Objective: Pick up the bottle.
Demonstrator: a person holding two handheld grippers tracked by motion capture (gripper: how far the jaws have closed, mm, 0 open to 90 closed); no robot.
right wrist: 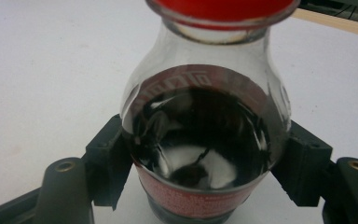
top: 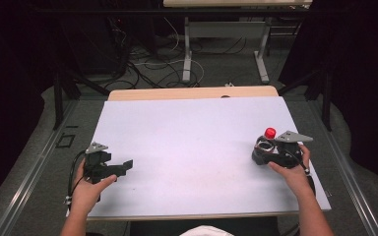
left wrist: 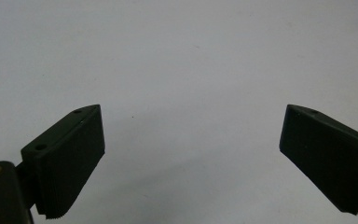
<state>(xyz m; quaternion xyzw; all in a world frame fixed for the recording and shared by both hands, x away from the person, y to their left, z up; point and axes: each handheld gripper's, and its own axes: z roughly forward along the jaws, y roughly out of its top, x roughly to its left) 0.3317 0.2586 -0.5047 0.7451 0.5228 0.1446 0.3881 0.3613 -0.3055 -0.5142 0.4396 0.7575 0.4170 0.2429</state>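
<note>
White tabletop (top: 187, 147) fills my working area, pale and bare across the middle, with dark curtains at the sides and cables and table legs on the floor beyond its far edge. At the near left corner my left gripper (top: 123, 166) rests low in the hand, and in the left gripper view its jaws stand wide apart with nothing but white surface between them. Over at the right edge, my right gripper (top: 262, 150) is where the work is: in the right gripper view its two black jaws are clamped on the belly of a small bottle (right wrist: 205, 140), one pad pressing in from each side. That bottle stands upright on the table near the right edge, red cap (top: 270, 132) poking up above the gripper in the high view. It looks like clear glass or a hard clear plastic, I can't tell which, about half full of dark liquid, with a red label (right wrist: 191, 196) wrapped round the lower body. My read: rigid, smooth and slippery, so the pads get no give from it. The liquid puts the weight low, and it would slosh if I swing quickly. The grip sits right at the widest part, just above the label, which I judge the sound place, since higher up the shoulder tapers and the pads could slide off toward the neck. If it's glass, a drop would be costly, so I'd keep it upright and move gently.
</note>
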